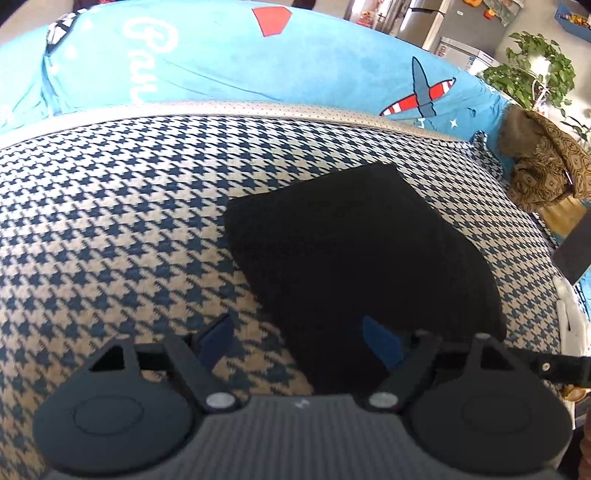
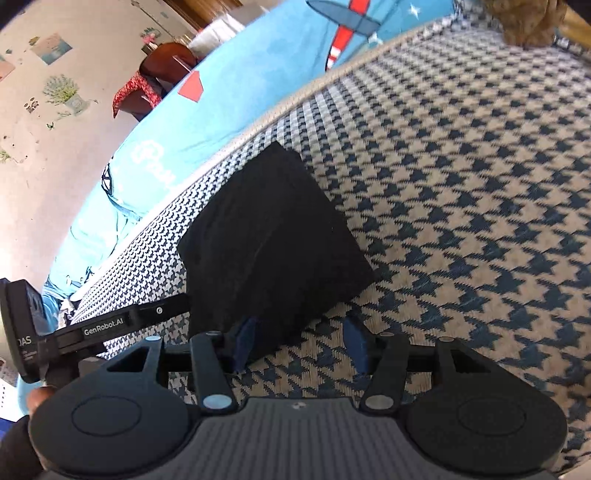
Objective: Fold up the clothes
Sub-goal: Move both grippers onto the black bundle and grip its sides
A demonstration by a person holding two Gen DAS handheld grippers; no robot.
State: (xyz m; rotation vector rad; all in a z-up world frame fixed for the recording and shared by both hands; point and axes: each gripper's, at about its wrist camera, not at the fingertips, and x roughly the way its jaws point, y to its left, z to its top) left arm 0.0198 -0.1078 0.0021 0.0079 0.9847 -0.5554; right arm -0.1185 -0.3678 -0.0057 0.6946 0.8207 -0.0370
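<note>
A: The black folded cloth garment [image 1: 354, 251] lies flat as a neat, roughly square packet on the blue-and-cream houndstooth woven cover [image 1: 110, 229]. In the left wrist view it sits right of centre, just ahead of the left gripper [image 1: 299, 339].

B: And that gripper's state?

A: Its blue-padded fingers [image 1: 216, 338] are spread wide with nothing between them. The right-hand finger shows against the garment's near edge; I cannot tell whether it touches the cloth. The other is over bare houndstooth.

B: What lies beyond?

A: A bright blue bedspread printed with a red-and-white aeroplane [image 1: 258, 62] runs behind the cover. A crumpled brown patterned fabric [image 1: 543, 162] sits at the far right, with a leafy green plant [image 1: 532, 66] and a silver refrigerator [image 1: 458, 29] behind it.

B: Now the right wrist view?

A: The same garment [image 2: 273, 240] appears left of centre, one corner pointing away, near the cover's [image 2: 461, 184] edge. The right gripper [image 2: 301, 343] is likewise wide open and empty; its left finger [image 2: 245, 343] is at the garment's near corner, contact unclear, its right one over the cover.

B: Anything else?

A: The other gripper's black bar, lettered "GenRobot.AI" [image 2: 107, 325], reaches in from the left beside the garment. A fingertip [image 2: 38, 398] shows beneath it.
</note>
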